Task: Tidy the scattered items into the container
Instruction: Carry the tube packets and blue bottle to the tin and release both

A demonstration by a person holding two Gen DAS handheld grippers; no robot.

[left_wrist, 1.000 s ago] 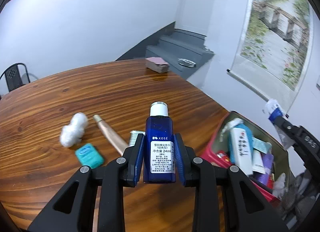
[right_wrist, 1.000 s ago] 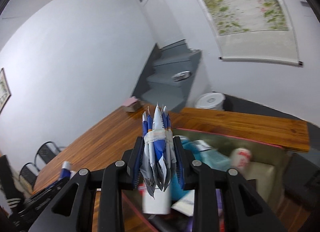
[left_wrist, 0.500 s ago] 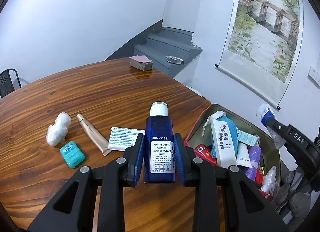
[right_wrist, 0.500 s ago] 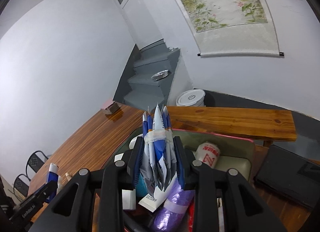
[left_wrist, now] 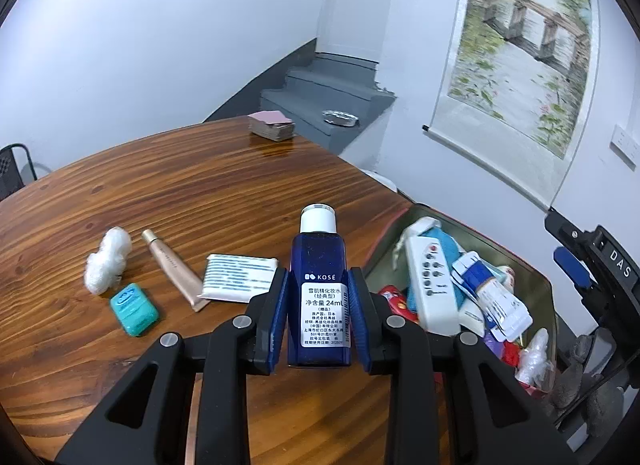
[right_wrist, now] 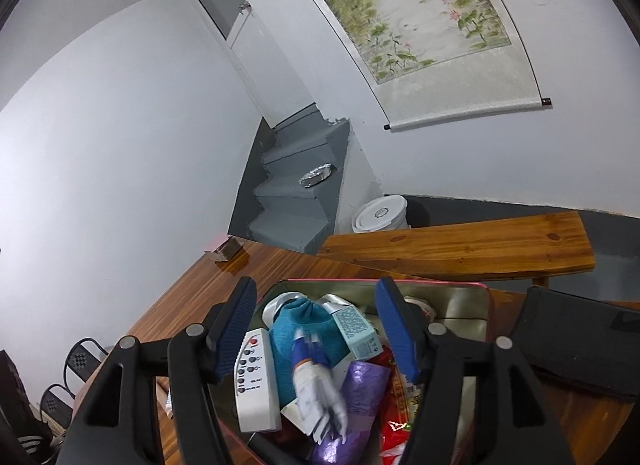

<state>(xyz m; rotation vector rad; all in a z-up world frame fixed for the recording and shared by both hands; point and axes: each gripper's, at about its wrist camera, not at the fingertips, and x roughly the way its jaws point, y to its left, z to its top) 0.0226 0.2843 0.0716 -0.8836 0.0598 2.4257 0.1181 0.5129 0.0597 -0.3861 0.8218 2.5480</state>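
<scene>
The left gripper (left_wrist: 319,305) clamps a small blue Kosé lotion bottle (left_wrist: 319,289) by its lower body, cap up and label to the camera, so the bottle rides upright and will not slide out on its way to the container (left_wrist: 541,285). It points down at a slant over the wooden table (left_wrist: 200,193), with the open tin just to its right. The right gripper (right_wrist: 316,329) is angled gently down over that same tin, its jaws opening with nothing pressed between them; a taped bundle of blue-and-white sachets (right_wrist: 316,381) shows blurred beneath them among the contents, apparently just let go and dropping onto the pile beside the white remote control (right_wrist: 256,381) and teal pouch (right_wrist: 304,329). Still out on the table, well left of the tin, lie a white plastic wad (left_wrist: 107,261), a teal floss box (left_wrist: 134,309), a beige tube (left_wrist: 176,269) and a white packet (left_wrist: 238,277).
</scene>
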